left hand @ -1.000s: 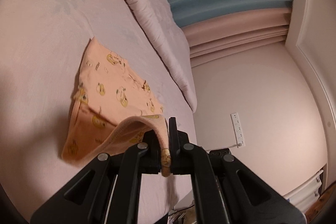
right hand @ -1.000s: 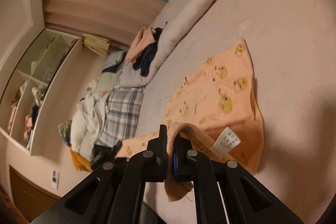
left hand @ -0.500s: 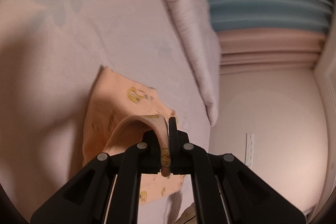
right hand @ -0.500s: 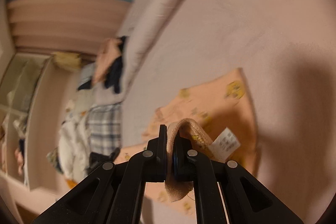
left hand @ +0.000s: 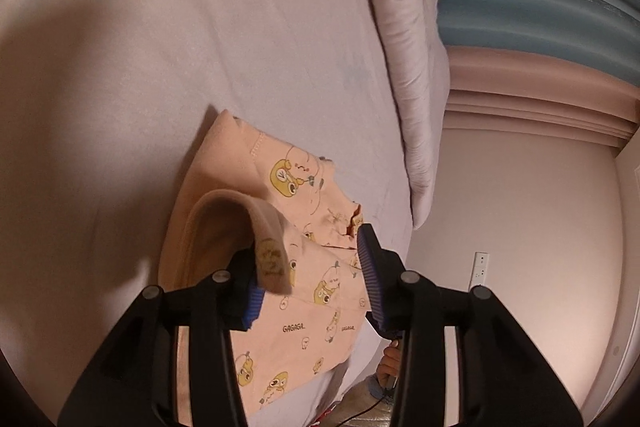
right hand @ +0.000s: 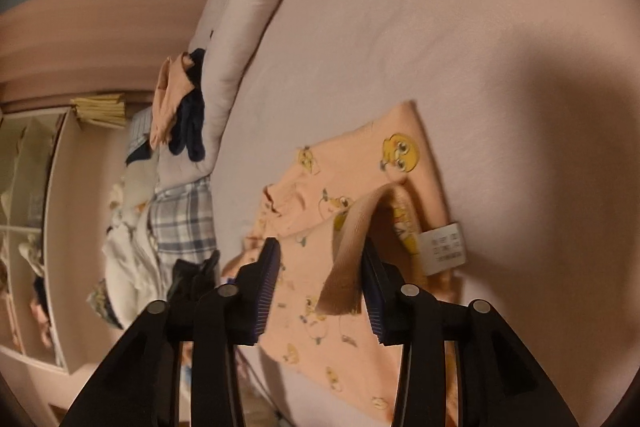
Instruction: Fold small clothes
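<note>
A small peach garment with yellow cartoon prints (left hand: 308, 291) lies folded over on the pale bed sheet (left hand: 200, 47); it also shows in the right wrist view (right hand: 352, 267). My left gripper (left hand: 310, 267) is open, and the ribbed waistband (left hand: 256, 227) still drapes against its left finger. My right gripper (right hand: 320, 267) is open too, with the waistband end (right hand: 352, 259) hanging against its right finger. A white care label (right hand: 444, 247) sticks out at the garment's right edge.
A rolled duvet (left hand: 404, 39) runs along the far side of the bed. Peach and navy clothes (right hand: 180, 107) lie on it, with a plaid piece (right hand: 184, 223) and white laundry (right hand: 128, 267) beyond. Shelves (right hand: 28, 207) stand at the left. A wall socket (left hand: 479, 269) is on the right.
Both grippers carried the waistband forward over the garment and then opened; the jaws were shut on the fabric before and now stand apart, with the waistband dropping onto the folded garment.
</note>
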The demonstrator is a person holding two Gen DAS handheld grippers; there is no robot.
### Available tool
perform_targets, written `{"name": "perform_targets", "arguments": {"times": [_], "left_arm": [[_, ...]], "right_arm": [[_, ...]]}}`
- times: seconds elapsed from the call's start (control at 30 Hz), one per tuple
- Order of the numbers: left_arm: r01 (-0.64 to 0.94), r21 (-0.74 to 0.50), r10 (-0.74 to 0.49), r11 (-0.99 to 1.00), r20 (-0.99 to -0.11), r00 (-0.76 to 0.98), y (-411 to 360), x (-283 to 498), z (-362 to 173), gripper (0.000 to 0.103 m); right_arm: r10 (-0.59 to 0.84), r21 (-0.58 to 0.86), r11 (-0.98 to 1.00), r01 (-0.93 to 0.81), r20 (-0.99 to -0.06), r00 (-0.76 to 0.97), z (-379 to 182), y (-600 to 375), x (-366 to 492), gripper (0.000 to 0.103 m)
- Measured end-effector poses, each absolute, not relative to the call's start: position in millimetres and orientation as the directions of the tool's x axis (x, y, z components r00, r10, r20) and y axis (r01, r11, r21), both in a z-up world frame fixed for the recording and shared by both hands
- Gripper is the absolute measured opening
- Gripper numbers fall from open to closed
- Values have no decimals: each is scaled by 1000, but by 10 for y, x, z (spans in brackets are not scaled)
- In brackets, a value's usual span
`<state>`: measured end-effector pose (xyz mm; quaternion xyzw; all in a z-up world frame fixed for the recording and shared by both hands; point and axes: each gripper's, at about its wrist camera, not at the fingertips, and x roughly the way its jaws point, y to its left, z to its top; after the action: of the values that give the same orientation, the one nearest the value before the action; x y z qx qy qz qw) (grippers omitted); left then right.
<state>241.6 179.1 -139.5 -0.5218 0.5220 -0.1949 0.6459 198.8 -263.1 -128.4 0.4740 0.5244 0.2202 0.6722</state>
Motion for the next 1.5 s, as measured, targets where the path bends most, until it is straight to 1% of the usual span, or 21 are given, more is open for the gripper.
{"name": "perform_targets", "arguments": {"times": [0.03, 0.13, 0.2, 0.27, 0.3, 0.37, 0.43, 0.5, 0.6, 0.67, 0.73, 0.77, 0.83, 0.93, 1.07, 1.13, 1.17, 1.23, 1.33, 1.5], "left_arm": [[-301, -879, -800, 370, -466, 377, 1776, 2428, -1411, 40], [-308, -904, -826, 297, -405, 392, 1732, 2480, -1403, 40], [-334, -906, -815, 260, -392, 426, 1743, 2575, -1404, 40], [-376, -909, -800, 180, -358, 482, 1805, 2668, -1487, 41], [-390, -905, -787, 169, -362, 500, 1831, 2695, -1516, 41], [-417, -892, -750, 174, -394, 532, 1889, 2728, -1557, 41], [-440, -880, -743, 177, -413, 527, 1921, 2729, -1590, 40], [-430, -877, -730, 214, -436, 526, 1969, 2692, -1548, 41], [-395, -868, -715, 302, -480, 509, 2045, 2582, -1416, 43], [-355, -856, -704, 375, -513, 491, 2073, 2453, -1309, 43], [-318, -833, -684, 453, -553, 475, 2031, 2327, -1211, 47], [-290, -817, -669, 499, -576, 470, 1993, 2252, -1156, 52], [-231, -782, -640, 579, -611, 466, 1884, 2089, -1043, 53], [-142, -688, -566, 712, -682, 464, 1669, 1823, -921, 53], [-26, -557, -477, 830, -733, 484, 1322, 1475, -809, 53], [16, -481, -419, 877, -747, 516, 1162, 1346, -764, 53], [37, -437, -387, 899, -751, 534, 1090, 1262, -783, 51], [60, -390, -357, 919, -758, 546, 960, 1236, -844, 51], [71, -318, -306, 945, -791, 530, 796, 1285, -1028, 48], [115, -189, -221, 975, -836, 501, 557, 1314, -1218, 48]], "right_arm": [[812, 881, 424, 212, -473, 342, -1325, -2599, 2004, 40], [857, 923, 319, 217, -378, 349, -1352, -2494, 2078, 40], [857, 941, 265, 210, -330, 395, -1348, -2512, 2144, 40], [833, 953, 201, 228, -288, 471, -1410, -2604, 2255, 40], [819, 949, 202, 242, -299, 489, -1433, -2627, 2289, 40], [742, 920, 242, 309, -380, 552, -1497, -2752, 2309, 40], [717, 912, 244, 329, -398, 572, -1527, -2827, 2276, 40], [710, 911, 273, 310, -408, 574, -1479, -2859, 2210, 40], [666, 888, 369, 274, -458, 589, -1319, -2960, 2049, 40], [653, 882, 403, 243, -463, 599, -1236, -2997, 1956, 40], [635, 864, 462, 201, -480, 605, -1111, -2991, 1838, 41], [626, 848, 504, 167, -491, 606, -1037, -2973, 1755, 41], [611, 812, 571, 118, -517, 599, -954, -2819, 1681, 41], [583, 713, 701, 5, -578, 571, -844, -2553, 1457, 41], [516, 554, 825, -115, -654, 552, -792, -2166, 1231, 41], [490, 480, 859, -177, -672, 556, -798, -1979, 1147, 41], [491, 471, 861, -193, -671, 556, -812, -1919, 1148, 41], [476, 446, 873, -199, -684, 553, -896, -1812, 1130, 41], [403, 364, 913, -184, -731, 551, -1001, -1689, 1146, 41], [379, 339, 924, -174, -761, 527, -1104, -1682, 1066, 41]]}}
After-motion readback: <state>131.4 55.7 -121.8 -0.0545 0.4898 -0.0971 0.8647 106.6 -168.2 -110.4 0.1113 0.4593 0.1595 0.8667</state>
